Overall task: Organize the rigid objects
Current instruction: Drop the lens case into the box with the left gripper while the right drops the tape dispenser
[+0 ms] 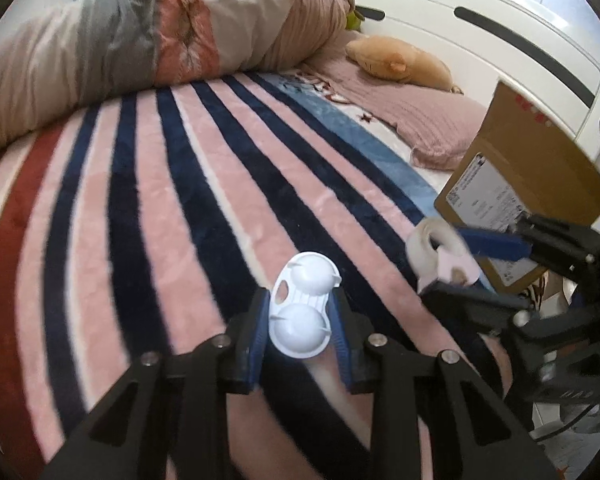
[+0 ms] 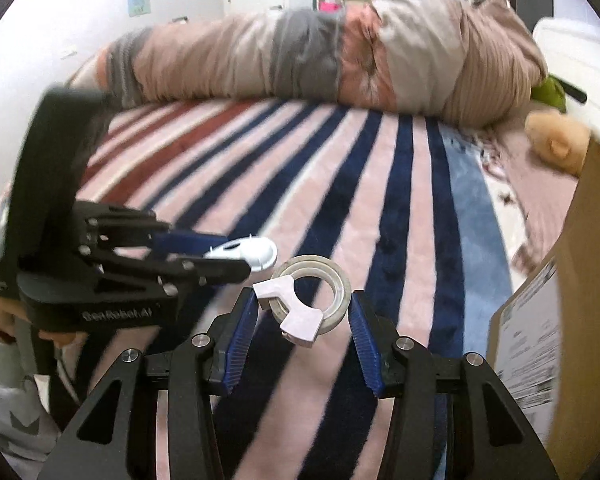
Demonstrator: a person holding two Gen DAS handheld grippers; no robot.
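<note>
My left gripper (image 1: pixel 300 316) is shut on a white plastic double-dome piece (image 1: pixel 302 312), held above the striped blanket (image 1: pixel 160 200). It also shows at the left of the right wrist view (image 2: pixel 228 256), with the white piece (image 2: pixel 252 252) sticking out of its tips. My right gripper (image 2: pixel 304 316) is shut on a tape roll with a pale pink dispenser (image 2: pixel 308 304). In the left wrist view the right gripper (image 1: pixel 452 264) is at the right, holding the tape roll (image 1: pixel 436 248) in front of a cardboard box (image 1: pixel 532 168).
The cardboard box (image 2: pixel 560 300) stands at the right with a printed label. A rolled duvet (image 1: pixel 140 40) lies along the far side of the bed. A tan plush toy (image 1: pixel 400 60) rests on a pink pillow (image 1: pixel 420 116) by the white headboard (image 1: pixel 480 32).
</note>
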